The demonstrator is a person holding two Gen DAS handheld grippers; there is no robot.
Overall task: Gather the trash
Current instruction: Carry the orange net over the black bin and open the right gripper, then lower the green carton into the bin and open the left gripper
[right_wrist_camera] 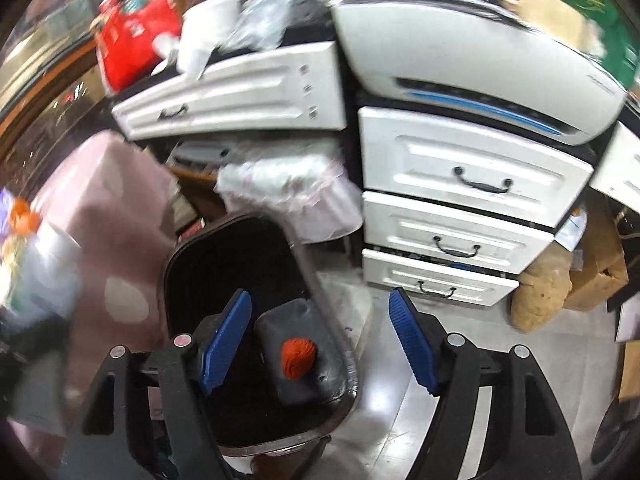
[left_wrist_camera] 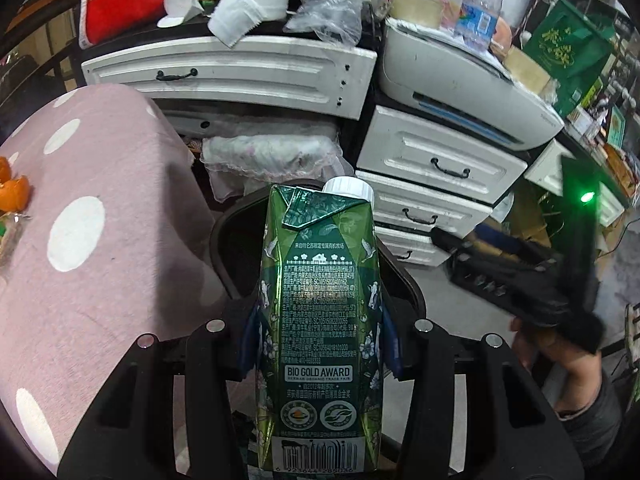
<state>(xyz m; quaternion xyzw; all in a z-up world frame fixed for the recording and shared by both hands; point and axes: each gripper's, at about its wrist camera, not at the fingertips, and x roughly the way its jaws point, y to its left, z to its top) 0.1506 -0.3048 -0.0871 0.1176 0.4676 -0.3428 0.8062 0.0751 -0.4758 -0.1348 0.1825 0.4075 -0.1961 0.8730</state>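
The left gripper (left_wrist_camera: 318,332) clamps its fingers on a green milk carton (left_wrist_camera: 320,320) (white cap up), held above the black bin (left_wrist_camera: 232,248). The right gripper (right_wrist_camera: 320,344) has fingers spread wide and empty over that bin (right_wrist_camera: 240,264), where an orange ball (right_wrist_camera: 298,358) lies inside; white drawers (right_wrist_camera: 460,216) stand beside it.

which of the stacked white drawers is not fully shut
The bottom drawer of the three-drawer stack: a dark gap shows along its top edge, with something blue inside. The top drawer and middle drawer sit flush.
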